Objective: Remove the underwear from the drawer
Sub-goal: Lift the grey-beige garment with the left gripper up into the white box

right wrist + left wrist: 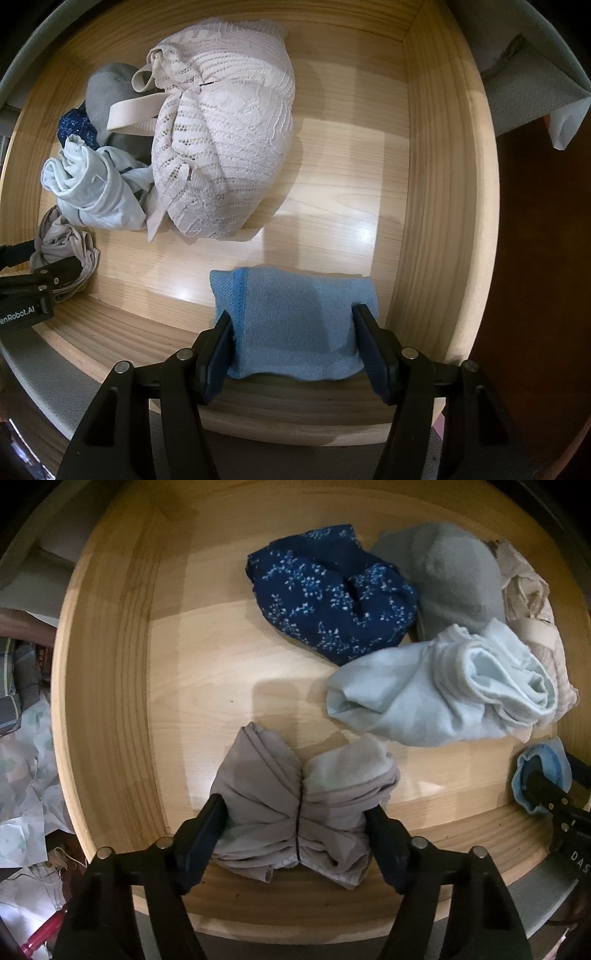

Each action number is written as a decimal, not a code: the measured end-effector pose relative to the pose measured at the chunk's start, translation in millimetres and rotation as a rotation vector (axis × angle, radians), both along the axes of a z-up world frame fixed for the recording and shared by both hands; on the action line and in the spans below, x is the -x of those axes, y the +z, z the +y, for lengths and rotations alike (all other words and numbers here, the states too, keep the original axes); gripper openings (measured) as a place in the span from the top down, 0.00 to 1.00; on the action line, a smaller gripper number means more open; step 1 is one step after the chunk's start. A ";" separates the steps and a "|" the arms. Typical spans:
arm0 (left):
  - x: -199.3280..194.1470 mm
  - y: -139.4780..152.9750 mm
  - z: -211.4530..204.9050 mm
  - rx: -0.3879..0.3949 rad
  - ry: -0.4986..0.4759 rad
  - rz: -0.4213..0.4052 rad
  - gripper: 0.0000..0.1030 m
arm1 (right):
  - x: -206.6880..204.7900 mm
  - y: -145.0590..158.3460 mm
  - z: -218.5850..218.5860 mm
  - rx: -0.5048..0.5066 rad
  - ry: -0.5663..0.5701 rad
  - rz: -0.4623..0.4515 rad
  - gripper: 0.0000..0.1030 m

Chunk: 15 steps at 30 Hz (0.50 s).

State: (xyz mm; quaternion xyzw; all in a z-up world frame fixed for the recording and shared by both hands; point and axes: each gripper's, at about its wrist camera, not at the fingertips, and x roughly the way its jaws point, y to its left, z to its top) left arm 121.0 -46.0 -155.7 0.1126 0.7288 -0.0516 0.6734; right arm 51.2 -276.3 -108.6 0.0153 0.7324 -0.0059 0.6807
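Pinching grey underwear, left gripper reads "enRobot.AI"; right gripper fingers squeeze blue underwear.

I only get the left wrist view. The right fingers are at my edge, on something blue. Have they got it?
Observer: Yes. The blue cloth spans the right fingers, with a pad against each side of it.
Operator: Where in the drawer is that?
Observer: At the front wall of the drawer, near its right corner.
Operator: And the pale thing behind the light blue piece?
Observer: A white lace bra, the biggest item in there.
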 end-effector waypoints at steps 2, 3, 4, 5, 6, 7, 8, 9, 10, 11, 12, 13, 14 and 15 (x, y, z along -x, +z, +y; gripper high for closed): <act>0.9 2.7 -0.4 0.004 0.009 -0.008 0.35 | -0.1 0.1 0.0 0.000 0.000 0.000 0.41; 1.0 4.4 0.0 0.009 0.017 -0.011 0.38 | -0.2 0.0 0.0 -0.001 0.000 -0.001 0.41; 0.9 6.1 -0.1 0.014 0.019 -0.010 0.40 | -0.4 0.1 0.1 -0.001 -0.001 -0.001 0.41; 0.2 7.1 0.8 0.021 0.020 -0.014 0.41 | -0.4 0.1 0.3 -0.001 -0.001 -0.002 0.41; 0.5 8.3 -0.1 0.026 0.026 -0.016 0.43 | -0.5 0.1 0.3 -0.001 -0.001 -0.002 0.41; 0.4 9.5 1.2 0.034 0.034 -0.018 0.45 | -0.5 0.3 0.2 -0.001 -0.002 -0.002 0.41; 0.4 11.5 2.8 0.044 0.040 -0.022 0.45 | -0.6 0.0 0.1 -0.002 -0.001 -0.002 0.41; 0.0 12.6 3.9 0.048 0.044 -0.026 0.47 | -0.7 0.2 0.0 -0.002 -0.002 -0.002 0.41; 0.0 13.8 4.9 0.054 0.049 -0.030 0.48 | -1.0 -0.3 -0.1 -0.002 -0.002 -0.002 0.41; 2.4 18.7 7.6 0.066 0.052 -0.034 0.48 | -1.1 -0.3 -0.2 -0.003 -0.002 -0.003 0.41; 2.6 19.3 7.8 0.070 0.051 -0.034 0.49 | -1.2 -0.2 -0.3 -0.003 -0.003 -0.003 0.41; 2.7 20.7 9.2 0.074 0.053 -0.035 0.49 | -1.4 -0.2 -0.4 -0.004 -0.003 -0.003 0.41; 3.4 22.1 9.3 0.077 0.054 -0.039 0.49 | -1.9 -0.1 -0.6 -0.003 -0.004 -0.003 0.41; 4.0 23.1 11.2 0.080 0.052 -0.039 0.49 | -2.0 -0.1 -0.7 -0.004 -0.004 -0.003 0.41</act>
